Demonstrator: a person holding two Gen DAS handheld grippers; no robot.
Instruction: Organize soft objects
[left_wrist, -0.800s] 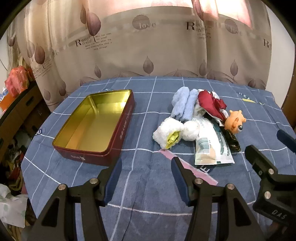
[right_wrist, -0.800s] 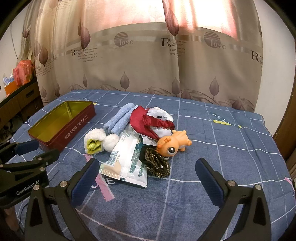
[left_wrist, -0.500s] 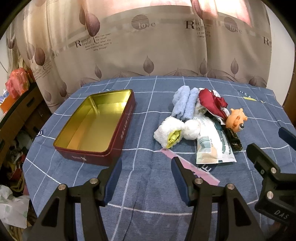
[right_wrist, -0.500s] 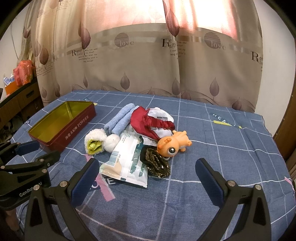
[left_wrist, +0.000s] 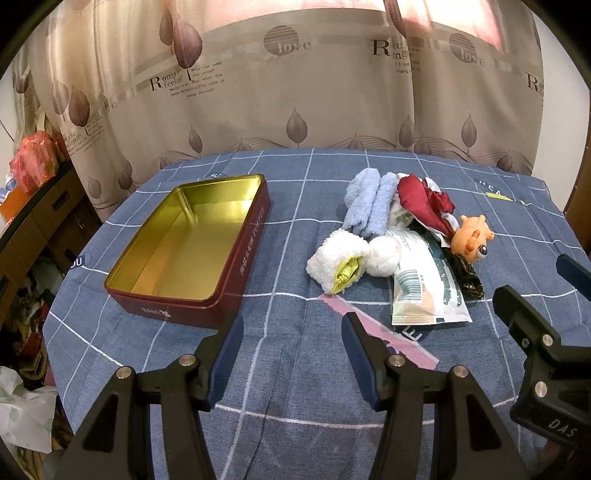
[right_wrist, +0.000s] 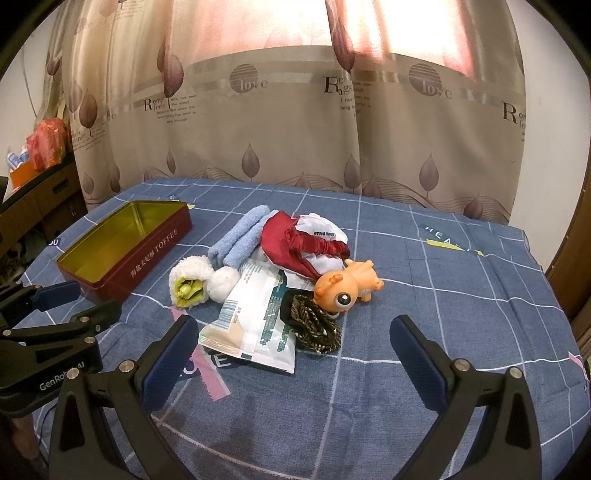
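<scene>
A heap of soft things lies mid-table: a light blue towel (left_wrist: 367, 206) (right_wrist: 238, 236), a white fluffy sock with green lining (left_wrist: 339, 264) (right_wrist: 189, 286), a white ball (left_wrist: 384, 255), a dark red satin cloth (left_wrist: 421, 201) (right_wrist: 291, 240), an orange toy (left_wrist: 472, 243) (right_wrist: 345, 286), a printed pouch (left_wrist: 424, 291) (right_wrist: 255, 317) and a dark patterned band (right_wrist: 314, 323). An open red tin (left_wrist: 236, 266) (right_wrist: 147, 258) with a gold inside stands empty to the left. My left gripper (left_wrist: 291, 339) is open, near the tin's front corner. My right gripper (right_wrist: 291, 339) is open, just short of the pouch.
The table wears a blue checked cloth (left_wrist: 295, 369) with pink tape marks. A leaf-print curtain (left_wrist: 295, 92) hangs behind it. On the left stands a wooden cabinet (left_wrist: 40, 206) with red bags on top, and clutter lies on the floor below.
The left gripper's view has shifted slightly, with the tin and heap drifting a little to the right. The right gripper has stayed put and nothing on the table has moved.
</scene>
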